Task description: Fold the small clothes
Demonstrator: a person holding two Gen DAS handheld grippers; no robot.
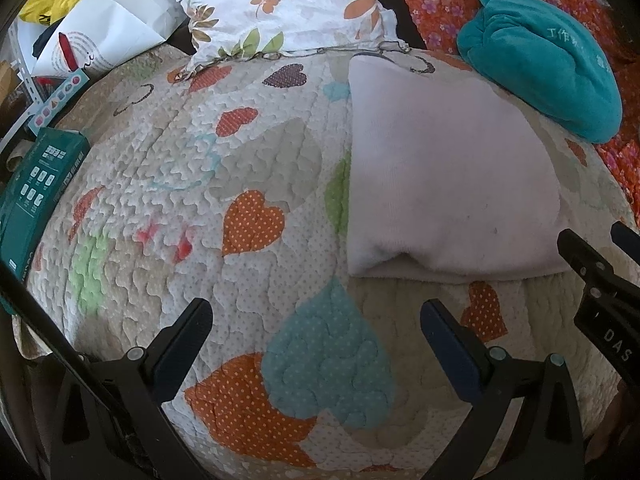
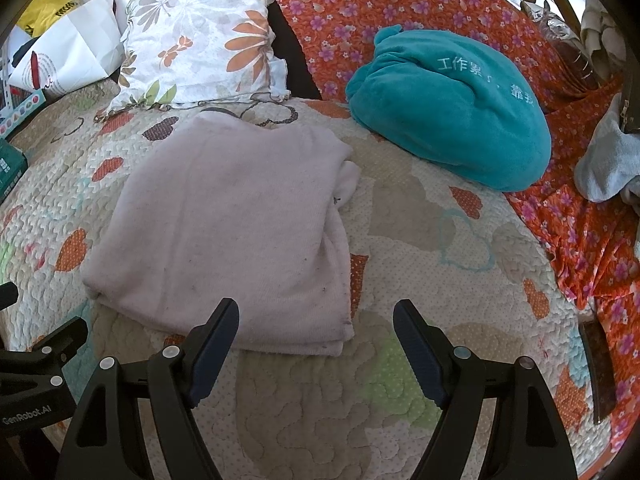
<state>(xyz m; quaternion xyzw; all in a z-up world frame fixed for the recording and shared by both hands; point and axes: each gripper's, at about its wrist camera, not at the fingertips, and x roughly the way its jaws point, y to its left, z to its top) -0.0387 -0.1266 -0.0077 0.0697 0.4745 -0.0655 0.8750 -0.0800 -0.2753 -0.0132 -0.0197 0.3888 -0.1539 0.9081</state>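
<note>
A pale pink garment [image 2: 228, 216] lies folded into a rough rectangle on the heart-patterned quilt [image 2: 420, 240]; it also shows at the right of the left wrist view [image 1: 448, 176]. My right gripper [image 2: 316, 320] is open and empty, hovering just short of the garment's near right corner. My left gripper [image 1: 316, 320] is open and empty over bare quilt [image 1: 248, 216], left of the garment's near edge. The right gripper's fingers [image 1: 580, 256] show at the right edge of the left wrist view.
A teal plush cushion [image 2: 452, 108] lies behind and right of the garment on an orange floral cover [image 2: 580, 240]. A floral pillow [image 2: 200, 40] sits behind. A green box [image 1: 36, 184], paper bags [image 1: 108, 20] and a grey sock [image 2: 608, 160] lie at the edges.
</note>
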